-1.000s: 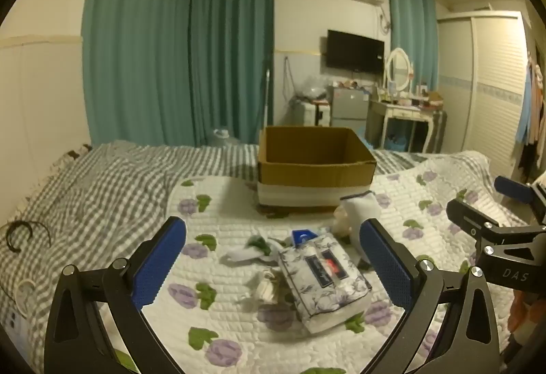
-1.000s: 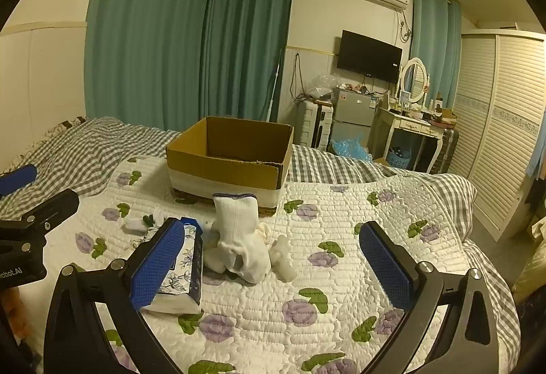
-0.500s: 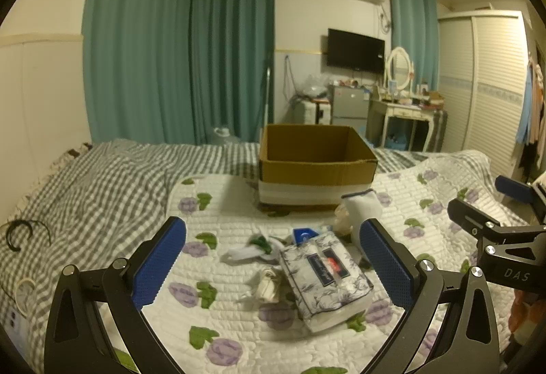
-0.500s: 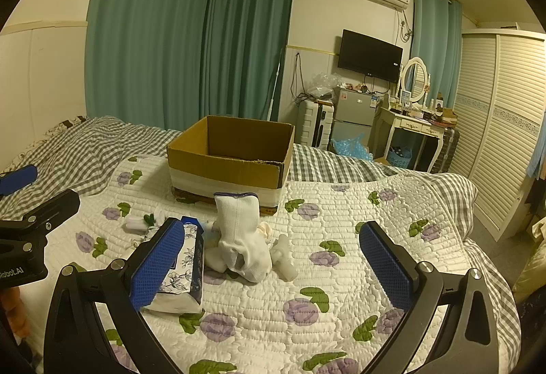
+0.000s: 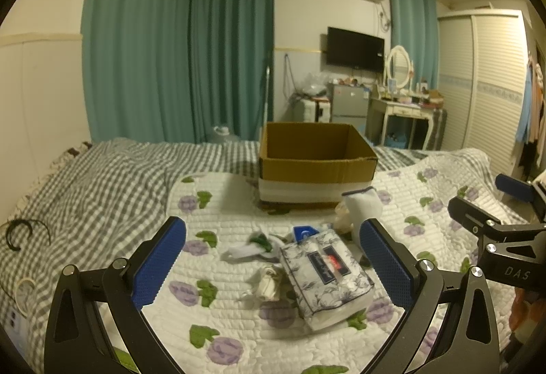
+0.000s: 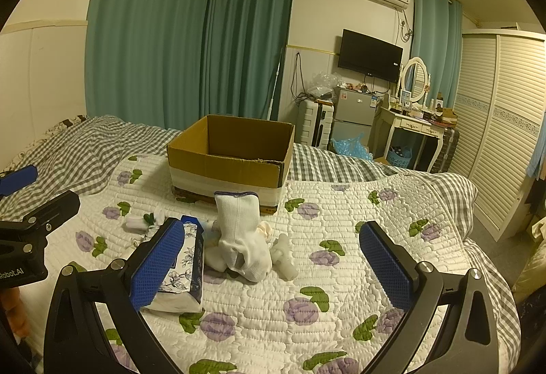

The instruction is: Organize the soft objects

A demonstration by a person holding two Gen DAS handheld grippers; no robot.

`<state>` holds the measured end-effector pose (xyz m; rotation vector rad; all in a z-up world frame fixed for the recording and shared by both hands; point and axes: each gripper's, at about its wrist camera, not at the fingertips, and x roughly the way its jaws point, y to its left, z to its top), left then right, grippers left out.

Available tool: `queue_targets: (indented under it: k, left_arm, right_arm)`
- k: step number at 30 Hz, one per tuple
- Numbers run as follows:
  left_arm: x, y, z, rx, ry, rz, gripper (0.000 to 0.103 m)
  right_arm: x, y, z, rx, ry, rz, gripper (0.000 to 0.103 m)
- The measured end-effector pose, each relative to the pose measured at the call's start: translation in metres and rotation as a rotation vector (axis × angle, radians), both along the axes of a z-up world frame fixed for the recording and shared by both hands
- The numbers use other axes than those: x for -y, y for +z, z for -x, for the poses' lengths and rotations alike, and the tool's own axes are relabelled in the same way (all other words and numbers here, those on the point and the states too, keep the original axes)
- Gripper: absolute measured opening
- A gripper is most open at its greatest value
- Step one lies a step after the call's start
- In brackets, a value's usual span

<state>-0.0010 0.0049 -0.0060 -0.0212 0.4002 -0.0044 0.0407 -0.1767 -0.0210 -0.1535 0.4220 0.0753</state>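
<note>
The soft things lie in a loose cluster on the quilted bed (image 6: 341, 203), just in front of the open cardboard box (image 6: 235, 148): a white sock (image 6: 239, 230) standing upright on its bundled foot, a tissue pack (image 5: 324, 275) lying flat beside it, and small crumpled white pieces (image 5: 269, 282) touching the pack's near edge. Because they crowd each other, a pinch aimed at one could catch a neighbour as well, or drag the quilt up with it; the sock looks likely to topple or slump if nudged, and the pack may bulge and slip from a shallow bite on its soft wrapper. The left gripper (image 5: 273, 264) hangs low over the bed with its jaws spread wide and empty, framing the tissue pack from above and behind. The right gripper (image 6: 269, 258) is level with it, jaws equally wide and holding nothing, pointed at the sock, the box straight beyond.
</note>
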Motion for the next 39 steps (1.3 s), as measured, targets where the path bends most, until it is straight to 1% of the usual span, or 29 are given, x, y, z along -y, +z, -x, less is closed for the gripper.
queue_targets:
  k: [39]
  left_arm:
    - [-0.0004,0.0008,0.0003,-0.001,-0.003,0.0,0.103]
  right_arm:
    - [-0.0029,0.0033,-0.0037,0.003,0.0,-0.002,0.103]
